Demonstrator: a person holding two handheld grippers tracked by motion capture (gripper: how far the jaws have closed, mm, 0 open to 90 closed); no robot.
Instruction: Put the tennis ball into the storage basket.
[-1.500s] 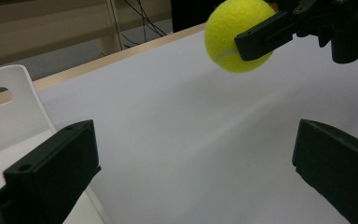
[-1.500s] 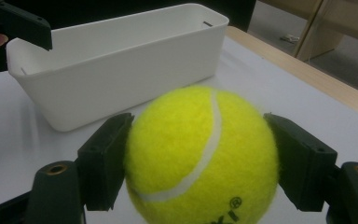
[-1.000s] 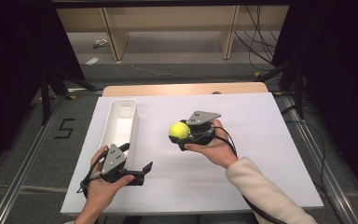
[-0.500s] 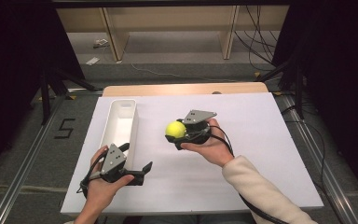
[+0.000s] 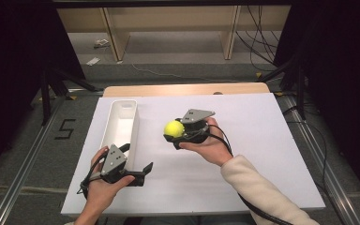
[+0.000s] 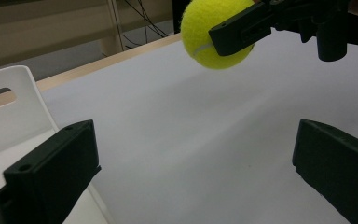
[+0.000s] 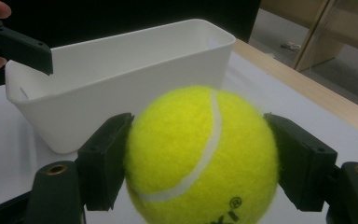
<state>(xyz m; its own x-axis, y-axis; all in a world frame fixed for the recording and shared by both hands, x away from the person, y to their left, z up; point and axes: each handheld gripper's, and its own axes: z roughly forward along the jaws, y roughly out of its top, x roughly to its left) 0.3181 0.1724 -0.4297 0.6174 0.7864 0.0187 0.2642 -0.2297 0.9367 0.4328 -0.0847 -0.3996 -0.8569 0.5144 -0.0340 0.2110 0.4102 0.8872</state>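
A yellow tennis ball (image 5: 174, 128) is held a little above the white board, pinched between the jaws of my right gripper (image 5: 172, 132). In the right gripper view the ball (image 7: 200, 154) sits between both black pads (image 7: 105, 163), and a long white bin (image 7: 121, 79) stands just beyond it. In the high view the bin (image 5: 122, 124) lies to the ball's left and looks empty. My left gripper (image 5: 136, 159) stays low by the bin's near end with its jaws open and nothing between them. The left gripper view looks past its open jaws (image 6: 191, 154) to the ball (image 6: 214, 35).
A white board (image 5: 262, 140) covers the wooden table, whose far edge (image 5: 187, 89) shows behind it. Dark stands and cables line the floor on both sides. A wooden shelf frame (image 5: 168, 28) stands beyond the table.
My right gripper has drifted slightly left toward the bin, still carrying the ball. The left gripper has not moved.
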